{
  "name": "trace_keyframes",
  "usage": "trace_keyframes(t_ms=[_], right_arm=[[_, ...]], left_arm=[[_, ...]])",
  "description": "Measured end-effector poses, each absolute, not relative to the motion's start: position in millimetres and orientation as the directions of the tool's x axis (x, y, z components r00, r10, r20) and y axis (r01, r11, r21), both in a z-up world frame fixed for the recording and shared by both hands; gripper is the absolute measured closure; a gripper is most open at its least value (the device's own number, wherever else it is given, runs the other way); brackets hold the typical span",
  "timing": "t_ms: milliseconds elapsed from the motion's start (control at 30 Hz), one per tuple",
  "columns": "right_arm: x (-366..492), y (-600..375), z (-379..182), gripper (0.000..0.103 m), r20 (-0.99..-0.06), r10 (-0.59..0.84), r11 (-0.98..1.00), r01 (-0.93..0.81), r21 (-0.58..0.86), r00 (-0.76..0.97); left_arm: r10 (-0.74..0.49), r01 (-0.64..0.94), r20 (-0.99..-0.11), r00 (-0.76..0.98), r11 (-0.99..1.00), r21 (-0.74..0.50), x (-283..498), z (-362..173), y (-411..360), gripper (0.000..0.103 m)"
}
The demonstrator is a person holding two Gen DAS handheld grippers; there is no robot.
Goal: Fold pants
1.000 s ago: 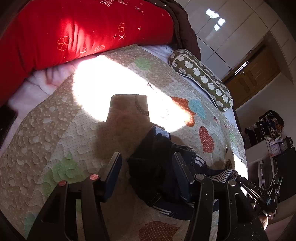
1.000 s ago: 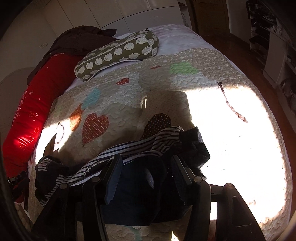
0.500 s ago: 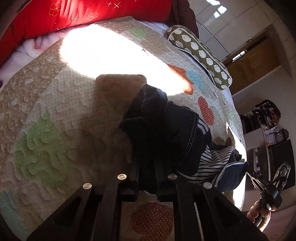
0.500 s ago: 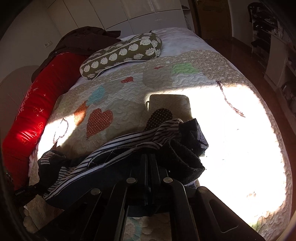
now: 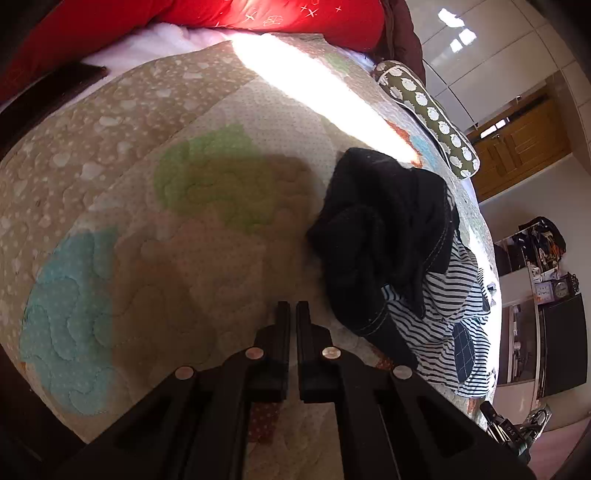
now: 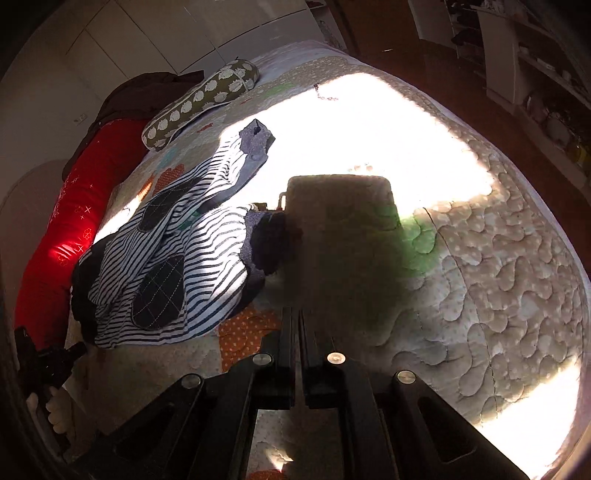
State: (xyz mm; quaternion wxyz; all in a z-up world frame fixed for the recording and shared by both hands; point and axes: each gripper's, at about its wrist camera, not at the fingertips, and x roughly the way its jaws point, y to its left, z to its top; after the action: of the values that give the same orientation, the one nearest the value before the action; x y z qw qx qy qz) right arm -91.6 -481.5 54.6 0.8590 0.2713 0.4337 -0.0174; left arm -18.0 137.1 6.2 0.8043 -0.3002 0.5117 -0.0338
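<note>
The pants point(image 5: 388, 240) lie crumpled on the patchwork quilt point(image 5: 147, 221), dark denim with a striped lining turned outward. In the right wrist view the pants point(image 6: 177, 266) spread to the left, legs stretched toward the far pillow, dark knee patches showing. My left gripper point(image 5: 292, 306) is shut over bare quilt, just left of the pants, with no cloth between its fingers. My right gripper point(image 6: 296, 312) is also shut and holds nothing; it hovers over the quilt point(image 6: 480, 277) to the right of the pants.
A long red bolster point(image 5: 221, 14) runs along the bed's far side, and a green patterned pillow point(image 6: 199, 99) lies at the head. Shelves point(image 5: 546, 295) and a wooden door point(image 5: 517, 140) stand beyond the bed. Strong sunlight crosses the quilt.
A second ago both grippers stood open around the pants, then closed on them. Now the pants lie free on the quilt and the shut grippers have swung apart to either side.
</note>
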Motion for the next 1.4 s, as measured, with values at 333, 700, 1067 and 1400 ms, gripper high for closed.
trace_keyframes(t_ms=[333,700,1067,1400], right_arm=[[-62,-452,58,0.036,-0.725,0.237,0.833,0.249,0.495,0.647],[-66,-440,43,0.092,-0.737,0.275,0.836,0.225,0.501,0.617],[-120,-441,35,0.090,-0.785,0.281,0.860,0.218,0.461,0.552],[-79,-435,123,0.060,-0.743,0.122,0.958,0.119,0.263,0.657]], left_arm=[[-0.486,-0.110,-0.723,0.491,0.788,-0.605,-10,22,99,0.039],[-0.437,-0.153,-0.774,0.458,0.819,-0.553,7,15,81,0.097],[-0.436,-0.182,-0.804,0.404,0.823,-0.538,-46,8,94,0.091],[-0.340,0.008,-0.733,0.589,0.909,-0.416,-60,99,105,0.061]])
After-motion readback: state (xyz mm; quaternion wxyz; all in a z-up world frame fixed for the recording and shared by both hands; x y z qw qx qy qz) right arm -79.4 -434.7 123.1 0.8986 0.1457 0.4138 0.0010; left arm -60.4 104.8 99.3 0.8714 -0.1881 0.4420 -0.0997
